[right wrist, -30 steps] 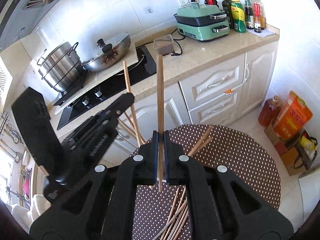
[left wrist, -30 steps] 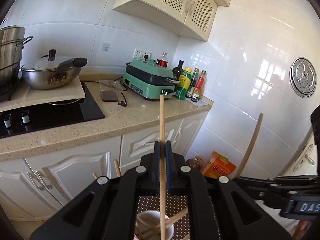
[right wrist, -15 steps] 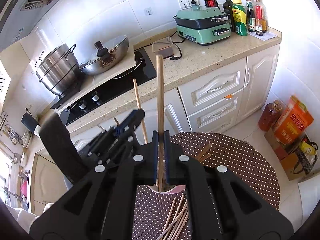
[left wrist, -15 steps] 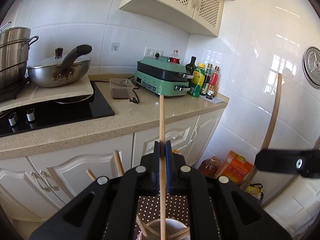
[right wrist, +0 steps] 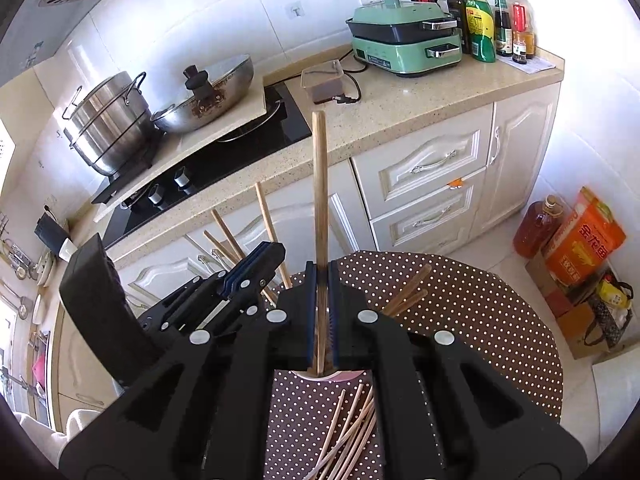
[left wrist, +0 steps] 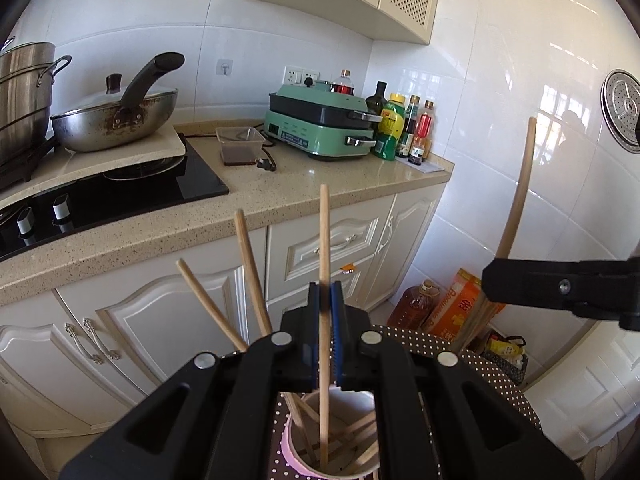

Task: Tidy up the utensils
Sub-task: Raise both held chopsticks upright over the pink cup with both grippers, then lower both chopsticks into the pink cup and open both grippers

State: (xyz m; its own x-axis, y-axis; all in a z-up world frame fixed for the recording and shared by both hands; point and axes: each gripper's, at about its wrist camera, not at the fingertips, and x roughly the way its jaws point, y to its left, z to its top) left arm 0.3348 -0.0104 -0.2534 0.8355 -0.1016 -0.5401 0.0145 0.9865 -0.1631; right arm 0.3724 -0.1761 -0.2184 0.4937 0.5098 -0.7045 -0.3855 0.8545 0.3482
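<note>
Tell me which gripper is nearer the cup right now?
Left. The left gripper sits just above the cup, its chopstick reaching inside. The right gripper hangs beside it, its chopstick only at the rim.

Ahead of me, white tiled walls [left wrist: 500,80] and cream cabinets [right wrist: 432,168]; sunlit floor [right wrist: 576,392] at four o'clock.

I see a pale wooden chopstick [left wrist: 324,264] standing upright, its lower end inside the white cup [left wrist: 294,438] among other leaning sticks. A darker chopstick [right wrist: 319,184] stands upright too; loose chopsticks [right wrist: 348,428] lie scattered on the dotted cloth.
</note>
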